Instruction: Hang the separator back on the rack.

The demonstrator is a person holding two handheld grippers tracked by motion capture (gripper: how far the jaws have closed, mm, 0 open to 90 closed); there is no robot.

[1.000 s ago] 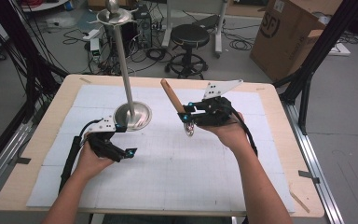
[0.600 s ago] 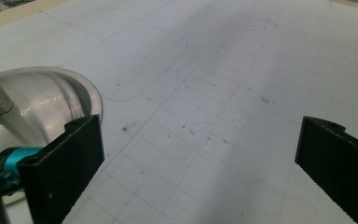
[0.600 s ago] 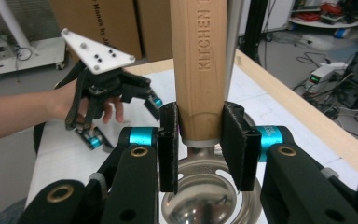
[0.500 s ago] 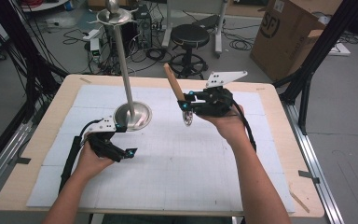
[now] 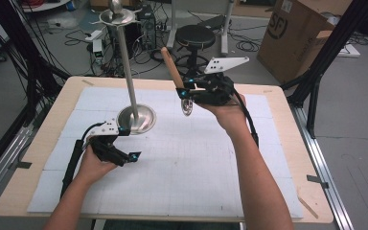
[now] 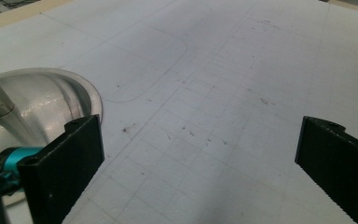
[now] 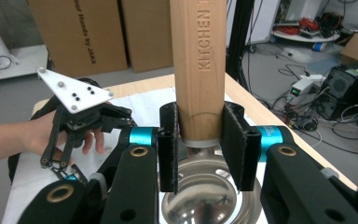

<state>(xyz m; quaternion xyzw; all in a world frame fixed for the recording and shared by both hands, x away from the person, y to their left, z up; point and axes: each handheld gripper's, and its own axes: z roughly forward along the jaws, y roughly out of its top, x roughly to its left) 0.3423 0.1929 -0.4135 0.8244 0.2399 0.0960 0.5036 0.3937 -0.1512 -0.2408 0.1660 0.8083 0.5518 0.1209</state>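
Ladle lifted, not yet hung on the stand

The right tongs (image 5: pixel 186 94) grip the ladle (image 5: pixel 173 72) by its wooden handle, high above the bench (image 5: pixel 278 143), bowl hanging down. The left tongs (image 5: pixel 124 154) are wide and hold nothing, resting beside the stand (image 5: pixel 135 120) base. I judge that pickup is done; carrying the ladle to the stand top remains.

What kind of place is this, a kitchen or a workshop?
Probably a lab or workshop: loose cables on the floor, a cardboard box, a black stool behind the table.
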